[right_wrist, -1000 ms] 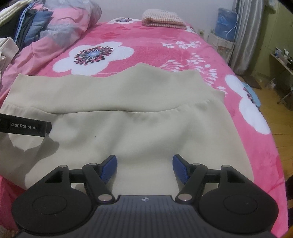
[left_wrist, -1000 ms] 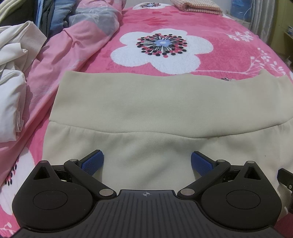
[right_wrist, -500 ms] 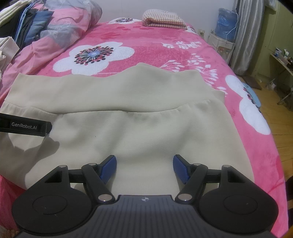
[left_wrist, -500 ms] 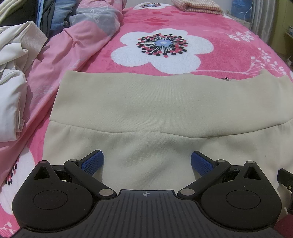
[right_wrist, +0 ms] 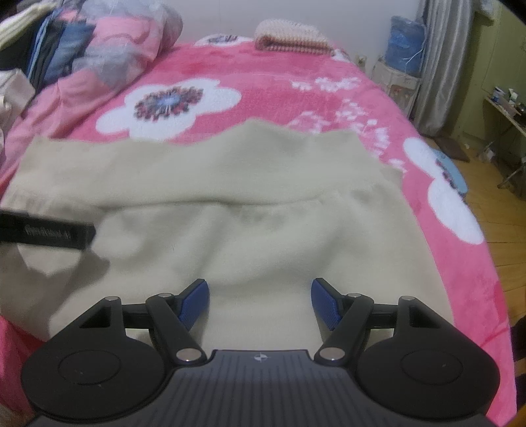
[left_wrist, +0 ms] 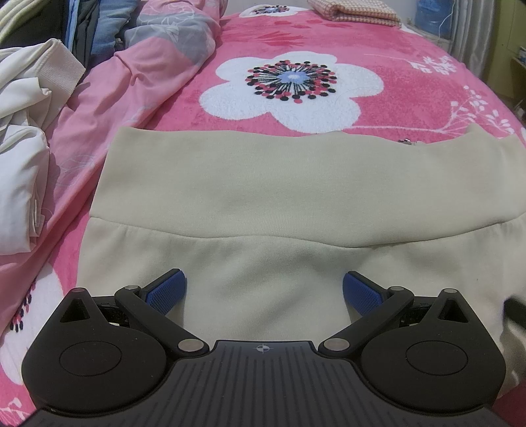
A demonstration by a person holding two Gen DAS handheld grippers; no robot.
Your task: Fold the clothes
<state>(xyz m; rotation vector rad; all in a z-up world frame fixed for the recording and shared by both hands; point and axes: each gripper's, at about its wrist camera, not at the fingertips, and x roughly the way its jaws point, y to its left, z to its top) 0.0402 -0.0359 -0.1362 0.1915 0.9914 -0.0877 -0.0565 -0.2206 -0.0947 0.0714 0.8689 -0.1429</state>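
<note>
A cream garment with a wide ribbed band lies spread flat on the pink flowered bedspread. My left gripper hangs over its near left part, jaws wide open, nothing between the blue pads. In the right wrist view the same cream garment fills the middle, slightly blurred. My right gripper is open above its near edge, blue pads apart and empty. A black finger of the left gripper pokes in from the left edge there.
A pile of white clothes and a pink quilt lie on the left. A folded checked cloth sits at the far end of the bed. The bed's right edge drops to a wooden floor, with a curtain beyond.
The right wrist view has gone blurred and the garment's band now sits a little lower in it. The left gripper and the garment look unchanged.
</note>
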